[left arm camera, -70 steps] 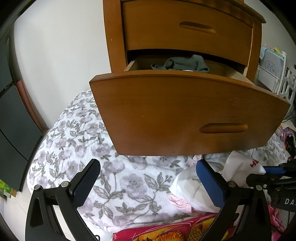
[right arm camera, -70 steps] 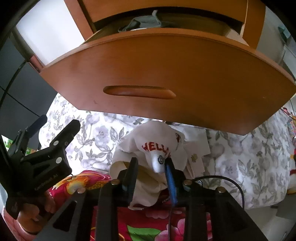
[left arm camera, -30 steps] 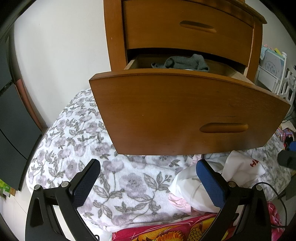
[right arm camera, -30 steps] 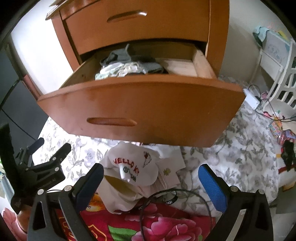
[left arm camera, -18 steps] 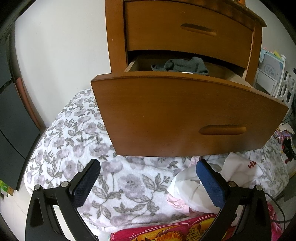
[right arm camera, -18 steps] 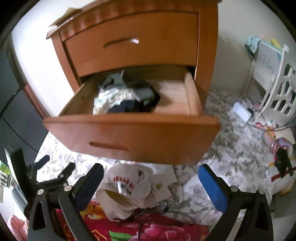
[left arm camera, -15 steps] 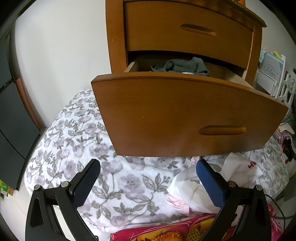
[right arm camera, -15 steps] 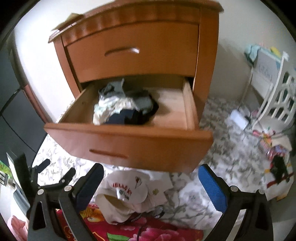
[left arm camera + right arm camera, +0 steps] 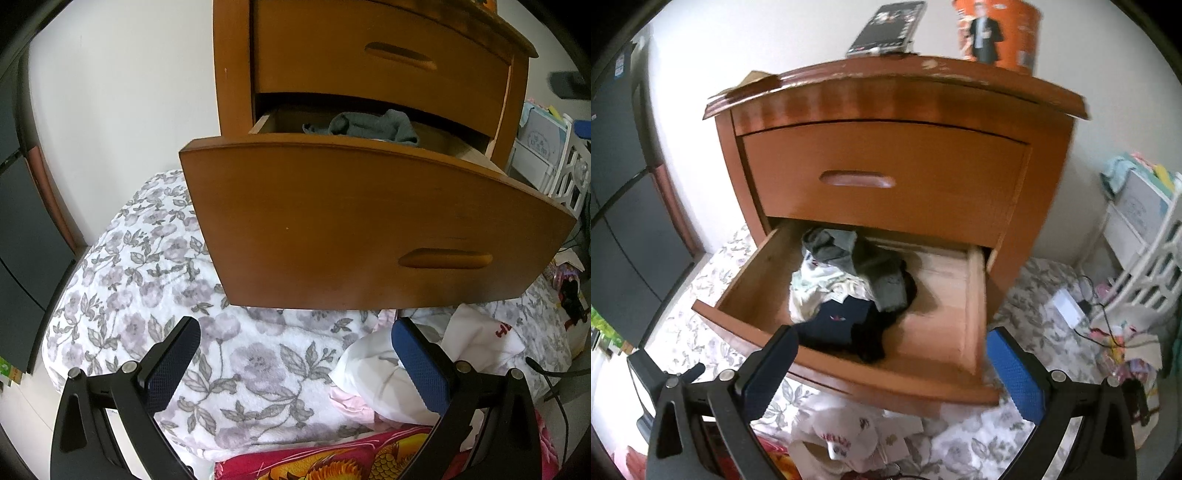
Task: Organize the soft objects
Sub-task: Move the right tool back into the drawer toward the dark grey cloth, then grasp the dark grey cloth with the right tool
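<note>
A wooden nightstand (image 9: pixel 886 162) has its lower drawer (image 9: pixel 846 373) pulled out. Inside lies a heap of clothes (image 9: pixel 853 284): grey, pale and dark navy pieces. A white cap with red lettering (image 9: pixel 838 443) rests on the floral blanket below the drawer front, among white cloth (image 9: pixel 384 373). My right gripper (image 9: pixel 890 365) is open and empty, raised high in front of the drawer. My left gripper (image 9: pixel 295 354) is open and empty, low over the blanket (image 9: pixel 147 280), under the drawer front (image 9: pixel 369 229). A grey garment (image 9: pixel 369 125) peeks over the drawer edge.
A red flowered quilt (image 9: pixel 332 461) lies at the near edge. An orange tin (image 9: pixel 997 29) and a dark flat device (image 9: pixel 886 26) stand on the nightstand top. White shelving (image 9: pixel 1137 236) and cables (image 9: pixel 1089 314) are at the right. A dark cabinet (image 9: pixel 22 206) stands left.
My right gripper let go of the white cap, opened wide and rose up and back, so the drawer's inside and the nightstand top show. The left gripper has barely moved.
</note>
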A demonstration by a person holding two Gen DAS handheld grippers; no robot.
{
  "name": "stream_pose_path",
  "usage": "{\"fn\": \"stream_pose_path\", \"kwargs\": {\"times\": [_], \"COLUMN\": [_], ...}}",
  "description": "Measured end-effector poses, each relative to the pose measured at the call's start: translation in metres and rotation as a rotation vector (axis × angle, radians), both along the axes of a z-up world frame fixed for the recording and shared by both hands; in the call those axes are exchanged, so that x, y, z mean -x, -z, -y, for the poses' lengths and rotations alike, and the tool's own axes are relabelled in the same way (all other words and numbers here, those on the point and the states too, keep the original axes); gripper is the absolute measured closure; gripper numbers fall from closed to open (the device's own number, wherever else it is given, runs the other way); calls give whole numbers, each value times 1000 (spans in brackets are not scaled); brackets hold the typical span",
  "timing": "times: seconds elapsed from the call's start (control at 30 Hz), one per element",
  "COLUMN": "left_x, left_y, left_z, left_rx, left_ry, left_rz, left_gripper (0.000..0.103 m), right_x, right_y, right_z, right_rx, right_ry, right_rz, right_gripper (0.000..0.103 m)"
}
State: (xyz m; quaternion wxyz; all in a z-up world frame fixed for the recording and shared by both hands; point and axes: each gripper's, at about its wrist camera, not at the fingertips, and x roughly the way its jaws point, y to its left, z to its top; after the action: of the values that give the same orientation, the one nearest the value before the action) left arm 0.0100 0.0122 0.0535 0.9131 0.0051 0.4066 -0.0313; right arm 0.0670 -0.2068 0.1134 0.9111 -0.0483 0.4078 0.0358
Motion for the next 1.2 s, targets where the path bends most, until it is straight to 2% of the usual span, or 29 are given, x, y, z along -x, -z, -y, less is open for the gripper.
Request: {"fn": "stream_pose_path", "kwargs": {"times": [0.2,0.33,0.53,0.77,0.93,1.07,1.13,1.2], "left_x": [-3,-4,-5,-7,-8,-8,-8,-9], "left_y": [3,5,6,8,9,8,8,8], "left_z": [-1,0,-1,-3,-5,-5,-5,-5], "left_rx": [9,9,20,27,39,46,46,48], "left_ry": [5,12,9,12,11,12,14,17], "left_rz": [-19,-22,-29,-37,-41,-42,-44,-47], "left_gripper": [0,0,0,0,0,0,0,0], "right_x": [-34,-53,-83,-126,-152,-167,-172,-176], "right_y": [28,47,51,58,67,76,81,87], "right_z": [-18,-24,-25,-32,-42,-50,-55,-61], "right_rx": [-33,1,0,46,100,143,163,194], "right_ry": [-44,-51,-40,-27,-41,-43,-51,-69], "right_rz": [-112,-168,-191,-201,-212,-217,-220,-230], "right_gripper": [0,0,0,0,11,14,23,27]}}
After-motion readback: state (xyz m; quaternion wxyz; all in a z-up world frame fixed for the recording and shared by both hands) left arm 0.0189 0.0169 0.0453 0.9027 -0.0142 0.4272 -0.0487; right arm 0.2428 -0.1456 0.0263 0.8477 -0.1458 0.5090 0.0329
